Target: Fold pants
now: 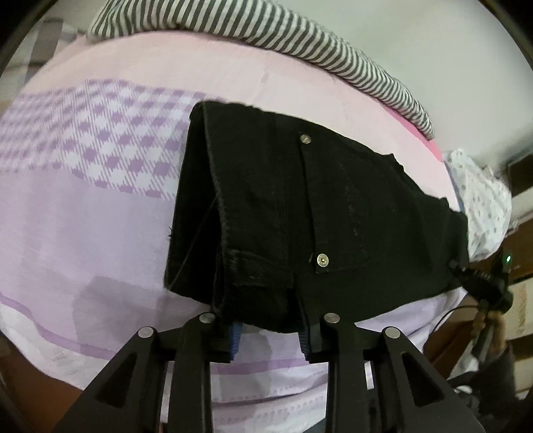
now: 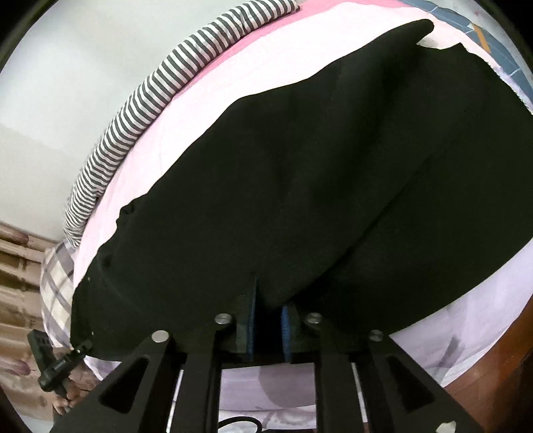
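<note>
Black jeans lie on the bed, waistband end with two metal rivets toward the left wrist view. My left gripper has its blue-padded fingers apart around the near waistband edge; the cloth hangs between them, and whether they pinch it is unclear. In the right wrist view the black pants fill the middle, legs running to the upper right. My right gripper is nearly closed with the near edge of the cloth between its blue pads. Each view shows the other gripper at the pants' far end.
The bed has a pink and lilac checked sheet. A grey-and-white striped blanket lies along the far edge by the wall, also in the right wrist view. A dotted white cloth sits at the right. Wooden bed frame below.
</note>
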{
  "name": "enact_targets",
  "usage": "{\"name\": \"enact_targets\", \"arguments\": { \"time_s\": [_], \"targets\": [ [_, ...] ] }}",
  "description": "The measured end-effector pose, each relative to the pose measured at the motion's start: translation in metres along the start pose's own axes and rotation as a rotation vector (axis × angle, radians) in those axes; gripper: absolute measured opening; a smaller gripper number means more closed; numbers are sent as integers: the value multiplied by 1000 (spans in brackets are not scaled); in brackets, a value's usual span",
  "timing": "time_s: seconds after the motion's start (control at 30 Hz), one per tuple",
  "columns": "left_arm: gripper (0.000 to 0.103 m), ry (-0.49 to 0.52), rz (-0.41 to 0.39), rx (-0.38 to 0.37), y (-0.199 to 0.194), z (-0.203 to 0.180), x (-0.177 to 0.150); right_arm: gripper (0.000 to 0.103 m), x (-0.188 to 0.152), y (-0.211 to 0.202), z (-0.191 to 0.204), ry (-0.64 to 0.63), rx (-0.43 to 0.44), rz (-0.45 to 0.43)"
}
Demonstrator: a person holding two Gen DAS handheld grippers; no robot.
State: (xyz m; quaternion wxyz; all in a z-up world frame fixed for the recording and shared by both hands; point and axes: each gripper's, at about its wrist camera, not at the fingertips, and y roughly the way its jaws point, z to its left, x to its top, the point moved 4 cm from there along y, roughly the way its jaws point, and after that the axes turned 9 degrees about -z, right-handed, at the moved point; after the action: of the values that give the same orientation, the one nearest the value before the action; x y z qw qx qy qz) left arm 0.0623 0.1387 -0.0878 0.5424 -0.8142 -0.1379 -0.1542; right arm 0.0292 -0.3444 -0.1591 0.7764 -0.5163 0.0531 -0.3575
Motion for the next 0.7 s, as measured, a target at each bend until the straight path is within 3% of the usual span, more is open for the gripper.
{"name": "enact_targets", "arguments": {
  "time_s": [0.2,0.33,0.47,0.53,0.6,0.7],
  "targets": [
    [42,73,-16,39,-20,-8,-9,23,10,-5,-9,38,19,-26],
    [42,135,-27,108,-31,-10,-16,24,18,-4,-22,90,41,-38],
    [42,196,-143,140,-51,-30,-11,24,23,-5,-24,133,89,-43],
    [42,251,-234,105,-61,-55,-7,23,26,-9,-22,147,113,-56],
    [44,315,-274,54,-60,-83,-2,21,31,-12,-19,143,129,-68],
    [48,454,-271,-50,-42,-140,-5,21,39,-16,-17,141,143,-75]
  ]
}}
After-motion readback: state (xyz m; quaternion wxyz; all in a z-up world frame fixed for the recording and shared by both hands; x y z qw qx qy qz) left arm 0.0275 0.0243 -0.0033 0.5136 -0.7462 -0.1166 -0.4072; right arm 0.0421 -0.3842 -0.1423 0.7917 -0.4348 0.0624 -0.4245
